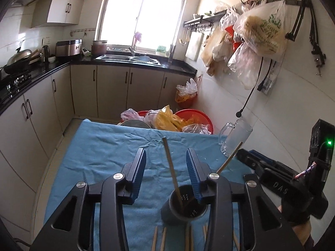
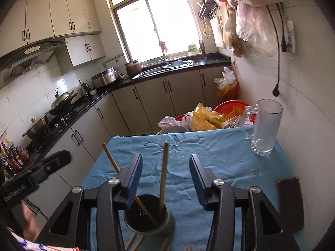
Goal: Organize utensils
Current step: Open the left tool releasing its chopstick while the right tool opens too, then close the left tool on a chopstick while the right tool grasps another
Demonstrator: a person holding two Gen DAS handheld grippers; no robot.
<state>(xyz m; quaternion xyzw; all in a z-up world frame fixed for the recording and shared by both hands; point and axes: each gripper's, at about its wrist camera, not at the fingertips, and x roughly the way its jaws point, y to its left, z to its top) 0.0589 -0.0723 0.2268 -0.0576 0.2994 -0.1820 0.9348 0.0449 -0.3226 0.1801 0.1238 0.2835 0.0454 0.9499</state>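
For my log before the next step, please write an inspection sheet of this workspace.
Surface: blue cloth, wrinkled, with small crumbs.
Job's things: dark holder with two chopsticks standing in it; loose chopsticks lying on the cloth beside it.
Clutter: glass mug; dark flat object.
Grippers: left tool and right tool both open, empty.
Cables: black cable hanging on the wall.
Surroundings: red basins holding plastic bags; kitchen counter.

A utensil holder [image 2: 149, 215] stood on the bench [image 2: 209, 159], two chopsticks [image 2: 163, 171] leaning inside it. More chopsticks [image 1: 159, 238] lay before it; a glass mug [image 2: 264, 125] stood far right.
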